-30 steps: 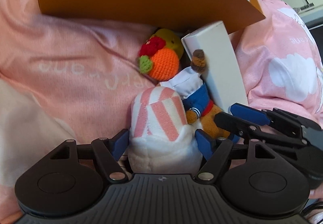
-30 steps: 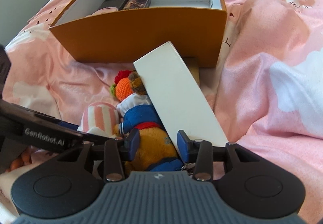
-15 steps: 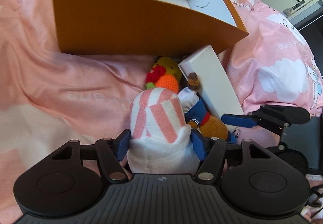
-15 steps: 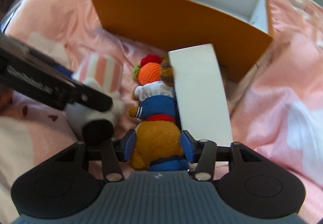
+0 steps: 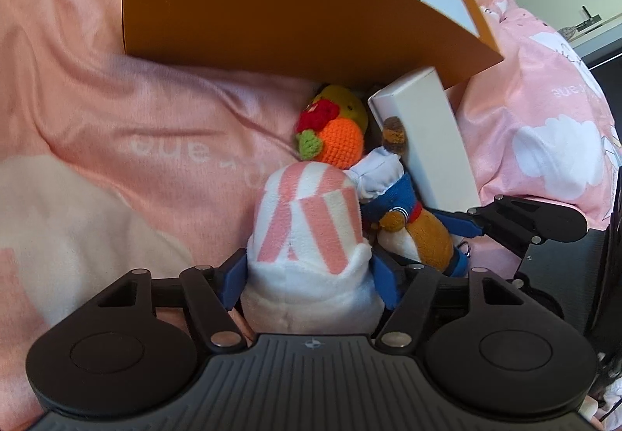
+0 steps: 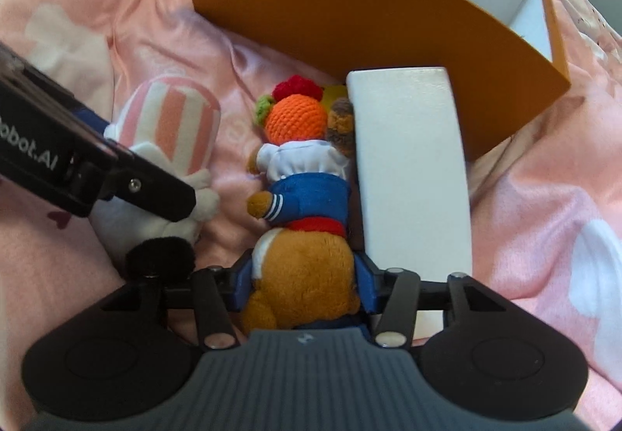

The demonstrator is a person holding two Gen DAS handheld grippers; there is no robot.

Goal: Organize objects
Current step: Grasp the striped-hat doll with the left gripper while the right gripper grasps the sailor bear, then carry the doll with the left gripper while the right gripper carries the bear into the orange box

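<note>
My left gripper (image 5: 311, 285) is shut on a pink-and-white striped plush (image 5: 307, 221), which also shows in the right wrist view (image 6: 171, 127). My right gripper (image 6: 303, 285) is shut on a brown plush bear in a blue sailor top (image 6: 303, 236); the bear also shows in the left wrist view (image 5: 404, 221). An orange crocheted toy (image 6: 297, 120) lies at the bear's head. A long white box (image 6: 408, 174) lies along the bear's right side. The orange cardboard box (image 6: 350, 11) stands open just behind them.
Everything lies on a pink bedspread (image 5: 136, 112) with white cloud prints and folds. The orange box holds a few flat items, mostly hidden now. A counter shows far right in the left wrist view (image 5: 583, 26).
Both grippers have dropped lower and closer to the orange box, so its inside is mostly hidden. The right gripper's fingers have closed tighter on the bear. The left still holds the striped plush.
</note>
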